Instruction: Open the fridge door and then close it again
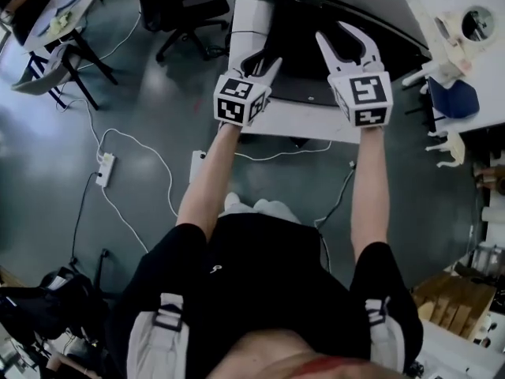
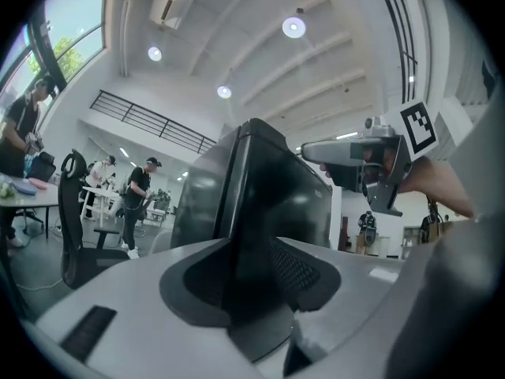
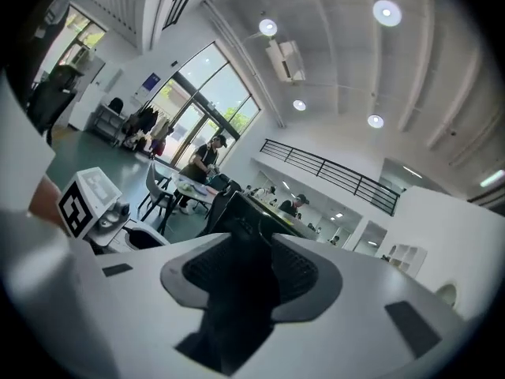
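Observation:
A black fridge (image 1: pixel 347 6) stands on a white base (image 1: pixel 300 121) right in front of me. It shows as a dark glossy box in the left gripper view (image 2: pixel 268 188) and farther off in the right gripper view (image 3: pixel 252 215). My left gripper (image 1: pixel 263 60) is held out level at the fridge's near left side, open, with nothing between its fingers. My right gripper (image 1: pixel 335 31) hovers beside it to the right, jaws spread and empty. Each gripper also shows in the other's view: the right gripper (image 2: pixel 363 160) and the left gripper (image 3: pixel 95 204). No handle is visible.
A black office chair (image 1: pixel 185 6) stands at the far left of the fridge. A power strip (image 1: pixel 104 168) and white cables lie on the grey floor. A cluttered white table (image 1: pixel 473 61) is at the right, another table (image 1: pixel 55 6) at the upper left. People stand in the background.

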